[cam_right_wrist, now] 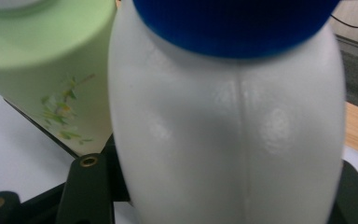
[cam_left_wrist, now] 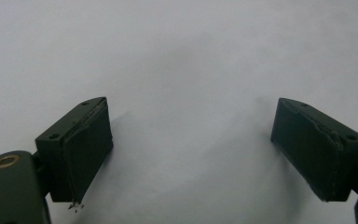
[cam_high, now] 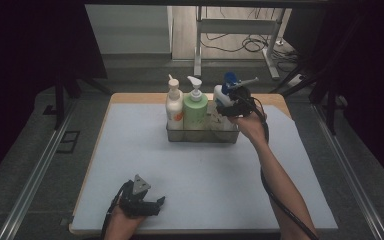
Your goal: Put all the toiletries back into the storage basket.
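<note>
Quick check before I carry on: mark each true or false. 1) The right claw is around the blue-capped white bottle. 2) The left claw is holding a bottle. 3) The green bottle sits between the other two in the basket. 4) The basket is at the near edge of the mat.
1) True: the right claw is closed on the blue-capped white bottle.
2) False: the left claw is open over bare mat.
3) True: the green bottle stands in the middle.
4) False: the basket sits toward the far edge.

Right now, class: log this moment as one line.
right gripper: shut on white bottle | bottle in basket | left gripper: open over table
</note>
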A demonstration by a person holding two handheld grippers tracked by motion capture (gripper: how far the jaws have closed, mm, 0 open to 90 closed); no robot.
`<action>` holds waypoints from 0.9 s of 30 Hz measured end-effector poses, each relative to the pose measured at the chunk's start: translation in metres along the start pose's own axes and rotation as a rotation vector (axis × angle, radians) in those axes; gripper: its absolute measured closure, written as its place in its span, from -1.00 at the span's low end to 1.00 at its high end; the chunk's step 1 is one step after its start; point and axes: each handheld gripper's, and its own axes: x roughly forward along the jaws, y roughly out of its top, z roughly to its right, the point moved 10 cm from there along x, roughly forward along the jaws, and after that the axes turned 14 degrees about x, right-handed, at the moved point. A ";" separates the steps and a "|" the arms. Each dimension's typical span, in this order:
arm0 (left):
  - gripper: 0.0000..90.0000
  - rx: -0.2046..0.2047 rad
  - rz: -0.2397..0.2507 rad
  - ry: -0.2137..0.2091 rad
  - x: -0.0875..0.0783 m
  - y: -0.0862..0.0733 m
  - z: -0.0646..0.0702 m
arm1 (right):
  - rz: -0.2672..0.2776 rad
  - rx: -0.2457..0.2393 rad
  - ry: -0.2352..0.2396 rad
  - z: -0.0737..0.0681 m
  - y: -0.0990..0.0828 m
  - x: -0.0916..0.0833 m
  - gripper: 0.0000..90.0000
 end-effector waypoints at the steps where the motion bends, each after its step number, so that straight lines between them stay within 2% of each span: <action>1: -0.73 0.000 0.000 0.000 0.000 0.000 0.000 | -0.003 0.001 -0.002 0.000 -0.001 0.001 -0.09; 9: -0.73 0.000 -0.001 0.000 0.000 0.000 0.000 | -0.021 -0.005 -0.013 0.002 -0.007 0.008 -0.09; 13: -0.73 -0.001 -0.001 0.000 0.000 0.000 0.000 | -0.019 0.012 -0.005 0.004 -0.007 0.007 -0.10; 19: -0.73 -0.001 -0.001 0.000 0.000 0.000 0.000 | -0.045 0.031 0.028 0.007 -0.009 0.006 -0.15; 24: -0.73 -0.001 -0.002 0.000 0.000 0.000 0.000 | -0.028 0.044 0.062 0.008 -0.010 0.004 -0.24; 27: -0.73 -0.001 -0.001 0.000 0.000 0.000 0.000 | -0.012 0.039 0.060 0.008 -0.009 0.003 -0.32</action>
